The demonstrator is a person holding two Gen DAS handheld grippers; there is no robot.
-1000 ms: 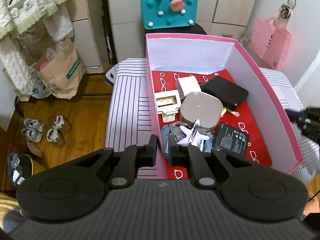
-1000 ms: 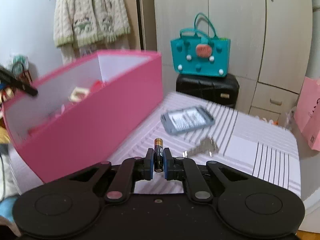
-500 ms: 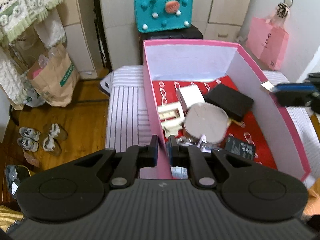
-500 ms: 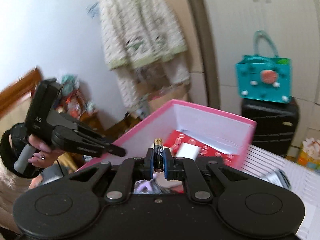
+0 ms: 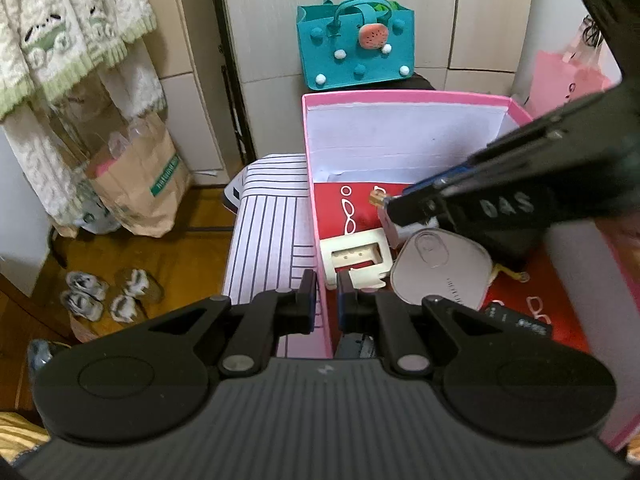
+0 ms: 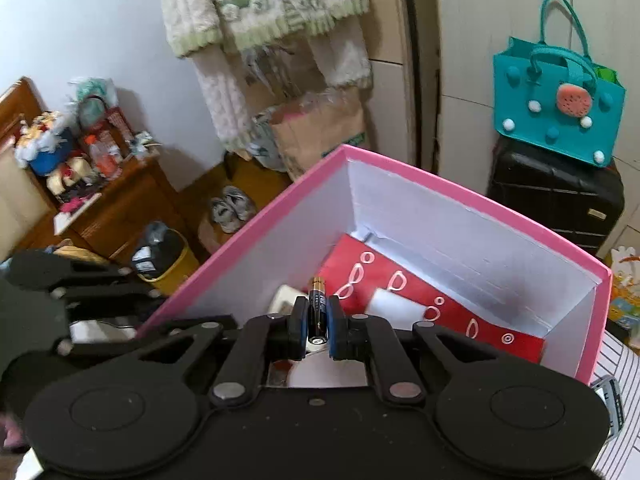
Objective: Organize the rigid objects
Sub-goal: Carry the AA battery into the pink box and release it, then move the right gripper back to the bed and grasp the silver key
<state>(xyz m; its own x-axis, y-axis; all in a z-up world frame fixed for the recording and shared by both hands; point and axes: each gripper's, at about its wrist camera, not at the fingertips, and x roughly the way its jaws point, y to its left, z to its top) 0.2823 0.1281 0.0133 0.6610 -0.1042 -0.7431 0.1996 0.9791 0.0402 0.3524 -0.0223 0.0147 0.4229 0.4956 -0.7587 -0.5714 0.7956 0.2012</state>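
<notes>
Battery (image 6: 317, 309): black, gold-tipped | right jaws grip it | left jaws pinch pink box (image 5: 316, 216) wall

Striped table (image 5: 272, 236) carries pink box (image 5: 316, 216); grey case (image 6: 612, 400) on table at box's corner.

The right claw (image 6: 318, 322) grips a battery (image 6: 317, 308) upright above the pink box (image 6: 460, 236).

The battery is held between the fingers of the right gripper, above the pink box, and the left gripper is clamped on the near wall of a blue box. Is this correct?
One detail is wrong: the box that the left gripper clamps is the same pink one, not blue, as the left wrist view shows. The right gripper does hold the battery above it.
</notes>
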